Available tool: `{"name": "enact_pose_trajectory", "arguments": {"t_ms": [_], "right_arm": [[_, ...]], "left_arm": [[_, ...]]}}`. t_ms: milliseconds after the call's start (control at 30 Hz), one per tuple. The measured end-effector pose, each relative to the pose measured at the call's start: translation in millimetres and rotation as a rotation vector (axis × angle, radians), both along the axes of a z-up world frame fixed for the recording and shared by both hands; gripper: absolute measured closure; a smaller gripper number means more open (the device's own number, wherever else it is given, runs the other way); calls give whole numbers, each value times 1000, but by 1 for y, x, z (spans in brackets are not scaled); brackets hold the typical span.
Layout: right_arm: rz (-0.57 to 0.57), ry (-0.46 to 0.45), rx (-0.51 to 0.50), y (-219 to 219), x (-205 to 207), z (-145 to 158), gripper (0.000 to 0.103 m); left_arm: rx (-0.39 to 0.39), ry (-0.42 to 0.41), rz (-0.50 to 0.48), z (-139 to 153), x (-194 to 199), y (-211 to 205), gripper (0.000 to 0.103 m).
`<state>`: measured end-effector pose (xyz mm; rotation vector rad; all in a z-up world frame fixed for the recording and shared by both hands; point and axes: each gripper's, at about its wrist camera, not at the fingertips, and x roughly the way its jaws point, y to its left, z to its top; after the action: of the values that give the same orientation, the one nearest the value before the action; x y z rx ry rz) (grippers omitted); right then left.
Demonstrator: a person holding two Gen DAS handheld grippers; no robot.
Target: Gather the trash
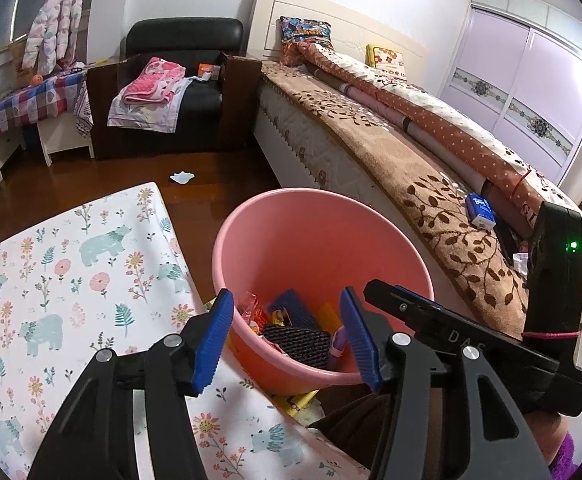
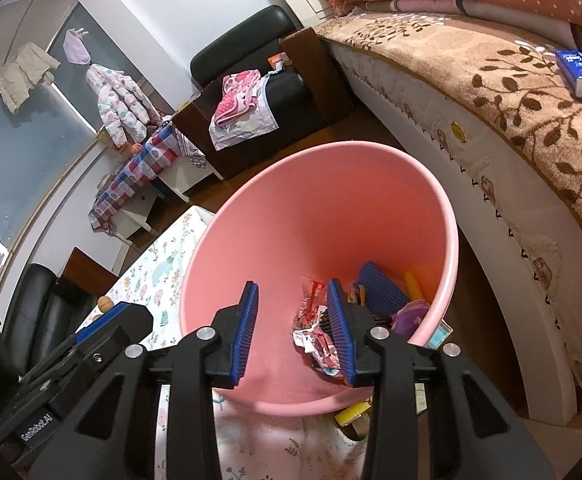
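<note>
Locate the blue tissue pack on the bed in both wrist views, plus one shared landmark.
Left wrist: blue tissue pack at right of centre, lying on the brown leaf-pattern blanket near the bed's edge.
Right wrist: blue tissue pack at the far upper right, on the same blanket.
Shared landmark: the pink bin, lower centre in both views, left of the pack.

Left wrist view: looks forward and down along the left gripper (image 1: 287,336), close above the near rim of the pink bucket (image 1: 319,232), bed (image 1: 391,148) at right. Right wrist view: looks down from nearer, along the right gripper (image 2: 293,332), into the same bucket (image 2: 291,216). Both share bucket, bed (image 2: 511,92), armchair (image 1: 183,92) (image 2: 259,80) beyond.
</note>
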<state>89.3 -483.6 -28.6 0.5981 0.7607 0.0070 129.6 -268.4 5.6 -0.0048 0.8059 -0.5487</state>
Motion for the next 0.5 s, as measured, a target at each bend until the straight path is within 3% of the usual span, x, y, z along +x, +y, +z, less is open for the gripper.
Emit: {"name": "enact_pose_trajectory", "arguments": {"t_ms": [167,500], "right_arm": [[4,-23,-53,10,-6,10,65],[31,-106,-266,45,-21,39,63]], "left_arm": [[4,-19,23,6,-7,8,48],[23,-65,84,18,-19,30,48]]}}
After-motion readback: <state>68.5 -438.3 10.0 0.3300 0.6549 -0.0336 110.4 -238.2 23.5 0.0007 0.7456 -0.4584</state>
